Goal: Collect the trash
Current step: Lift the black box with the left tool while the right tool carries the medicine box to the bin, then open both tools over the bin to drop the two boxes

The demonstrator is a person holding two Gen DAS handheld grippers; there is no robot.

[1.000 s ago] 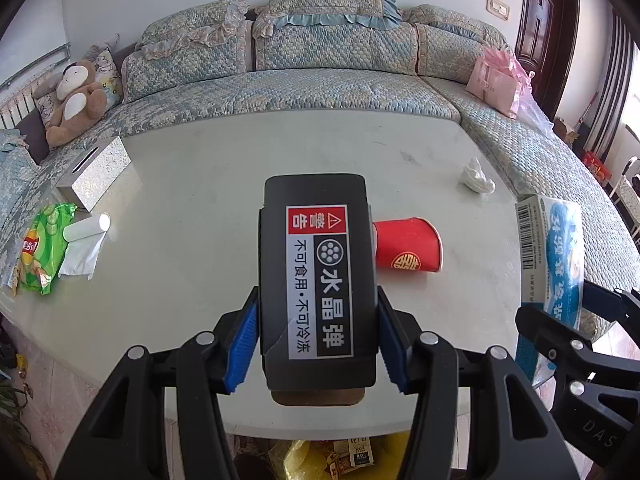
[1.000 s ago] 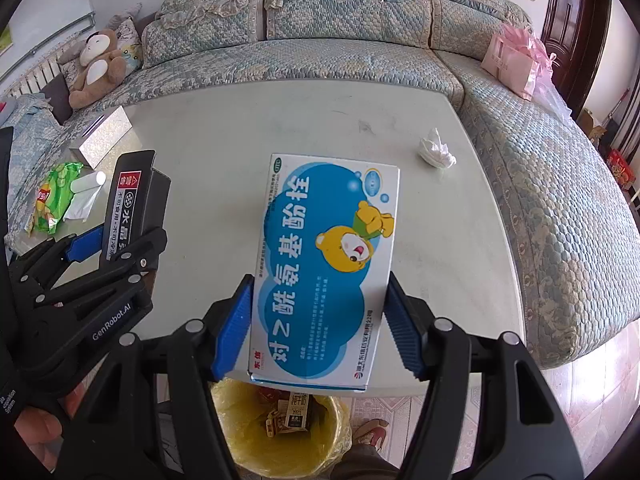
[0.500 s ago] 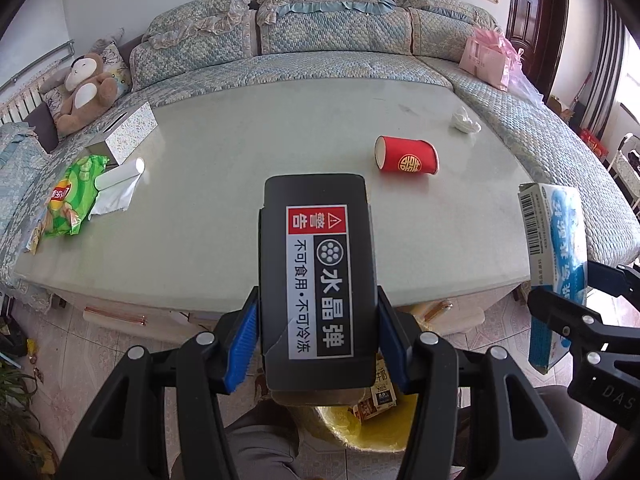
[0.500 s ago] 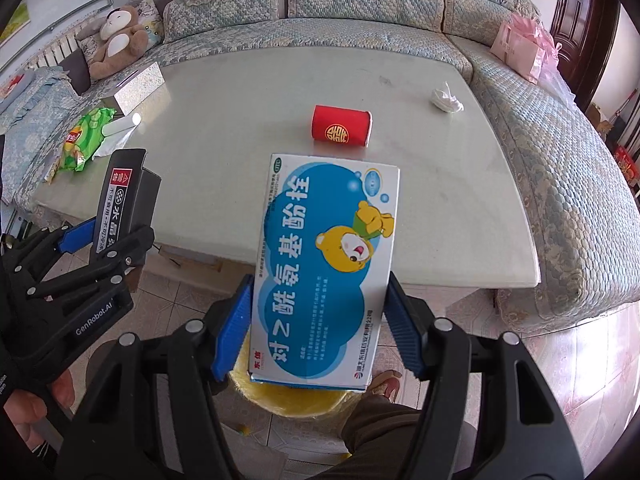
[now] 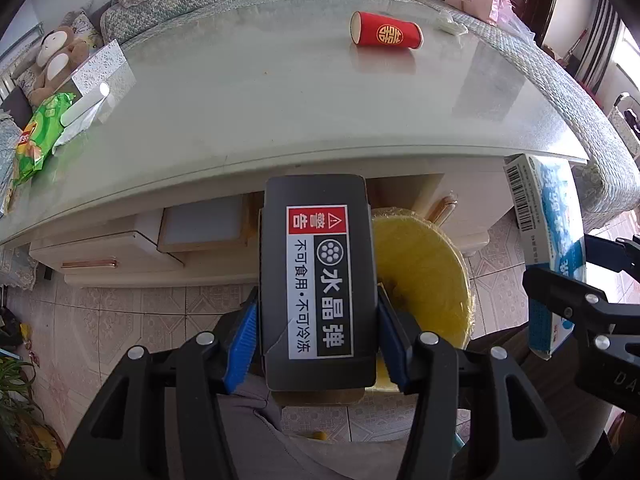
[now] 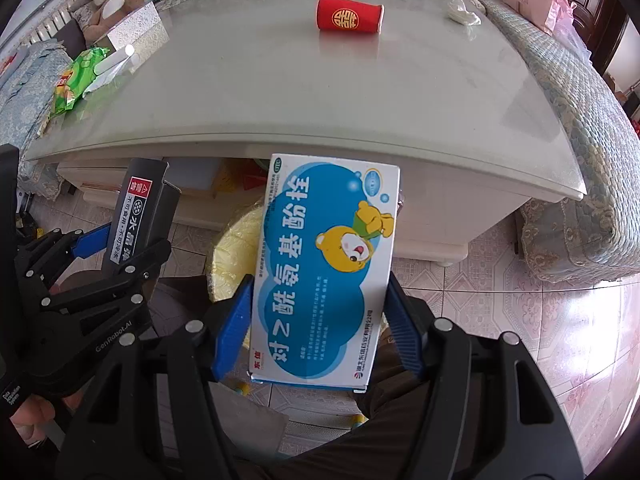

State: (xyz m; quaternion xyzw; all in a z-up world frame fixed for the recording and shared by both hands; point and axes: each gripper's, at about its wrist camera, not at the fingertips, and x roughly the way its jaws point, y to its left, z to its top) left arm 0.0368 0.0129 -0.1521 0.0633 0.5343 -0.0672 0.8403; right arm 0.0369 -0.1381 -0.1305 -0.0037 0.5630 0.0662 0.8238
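Note:
My left gripper (image 5: 318, 336) is shut on a black box (image 5: 318, 280) with a red and white warning label, its blue pads pressing both sides. My right gripper (image 6: 318, 332) is shut on a blue and white medicine box (image 6: 324, 268) with a cartoon bear. Both boxes hang over the floor in front of the table, above a bin lined with a yellow bag (image 5: 420, 276) (image 6: 236, 248), which they largely hide. On the table lie a tipped red paper cup (image 5: 386, 35) (image 6: 348, 15), a crumpled white tissue (image 6: 462, 11) and a green snack bag (image 5: 38, 140) (image 6: 78, 80).
The glass-topped table (image 5: 280, 112) has pale drawers (image 5: 104, 254) beneath its front edge. A silver tissue box (image 5: 106, 66) and a white roll (image 5: 86, 106) sit at its left. A sofa (image 6: 592, 152) wraps around the back and right. A person's legs are below the grippers.
Both grippers, still holding their boxes, have pulled back off the table and sunk over the yellow-lined bin, tilting further down. The table now lies further up in both views.

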